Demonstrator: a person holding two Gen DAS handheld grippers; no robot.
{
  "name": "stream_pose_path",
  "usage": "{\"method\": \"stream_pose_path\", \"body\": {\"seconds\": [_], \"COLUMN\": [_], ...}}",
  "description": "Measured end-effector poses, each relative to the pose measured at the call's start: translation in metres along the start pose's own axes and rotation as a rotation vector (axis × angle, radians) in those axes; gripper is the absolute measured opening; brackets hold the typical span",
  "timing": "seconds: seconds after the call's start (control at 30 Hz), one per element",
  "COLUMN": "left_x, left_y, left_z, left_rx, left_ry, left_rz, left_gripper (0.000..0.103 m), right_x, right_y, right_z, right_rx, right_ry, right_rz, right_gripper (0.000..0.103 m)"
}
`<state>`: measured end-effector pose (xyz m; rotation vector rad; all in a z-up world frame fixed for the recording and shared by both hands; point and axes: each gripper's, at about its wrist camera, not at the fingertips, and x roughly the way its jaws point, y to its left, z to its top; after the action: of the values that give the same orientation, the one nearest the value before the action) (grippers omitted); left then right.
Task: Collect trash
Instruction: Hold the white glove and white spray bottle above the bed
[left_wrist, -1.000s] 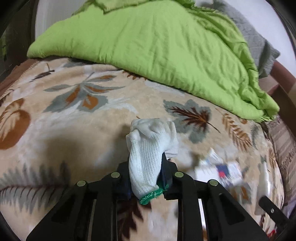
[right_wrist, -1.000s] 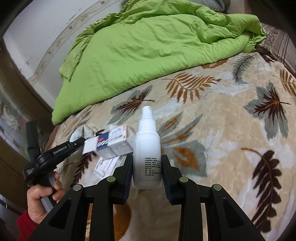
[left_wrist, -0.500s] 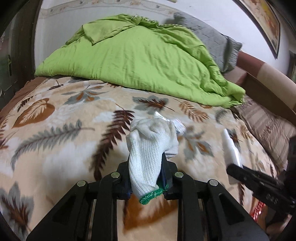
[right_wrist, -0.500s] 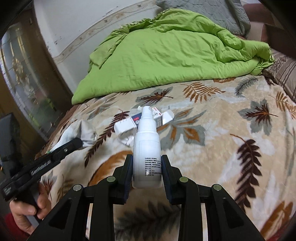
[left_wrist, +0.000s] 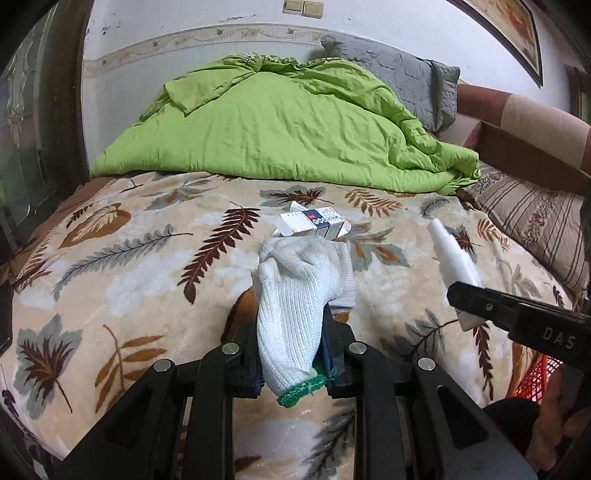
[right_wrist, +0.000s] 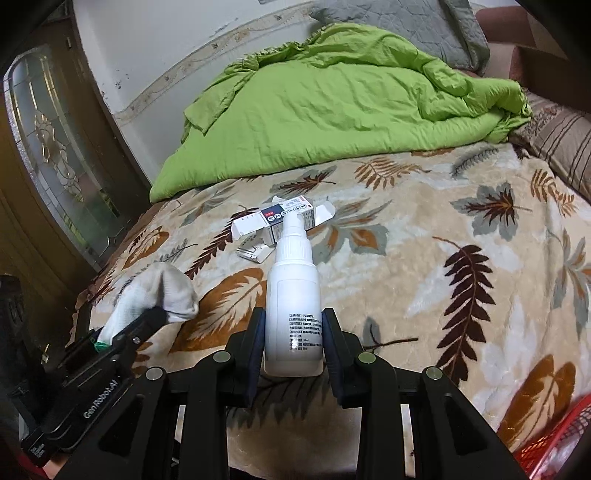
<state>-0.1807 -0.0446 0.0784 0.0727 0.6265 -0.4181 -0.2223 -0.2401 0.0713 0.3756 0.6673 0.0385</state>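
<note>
Jaws: left gripper (left_wrist: 291, 363) clamped on a white knit glove (left_wrist: 301, 306); right gripper (right_wrist: 293, 345) clamped on a white spray bottle (right_wrist: 293, 295), both held above the leaf-print blanket (left_wrist: 122, 280). Remaining on the blanket, beyond the glove: opened cartons (right_wrist: 284, 218). Step judged: carrying off two collected items; next calls for release into the red basket (right_wrist: 554, 439) at the blanket's near edge.
</note>
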Motion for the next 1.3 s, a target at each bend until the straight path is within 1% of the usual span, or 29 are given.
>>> {"method": "stream_pose_path", "body": {"seconds": [0.1,0.2,0.47,1.3], "left_x": [0.001,0.003,0.004,0.003], "left_y": [0.003,0.006,0.006,0.004], "left_z": [-0.001,-0.002,-0.004,-0.005], "left_rx": [-0.004,-0.013,-0.005,0.000], "left_ry": [-0.004,0.000,0.004,0.004], "left_rz": [0.025,0.037,0.054,0.051], "left_gripper": [0.022,0.022,0.022,0.022], "right_x": [0.000,0.004,0.007,0.011], "right_y": [0.003,0.000,-0.003,-0.001], "right_z": [-0.001,0.000,0.000,0.000], "right_rx": [-0.016,-0.001,0.010,0.006], "right_ry": [-0.001,0.012,0.021,0.032], "right_rz": [0.003,0.014,0.014,0.005], "right_gripper": [0.032,0.032,0.032,0.032]}}
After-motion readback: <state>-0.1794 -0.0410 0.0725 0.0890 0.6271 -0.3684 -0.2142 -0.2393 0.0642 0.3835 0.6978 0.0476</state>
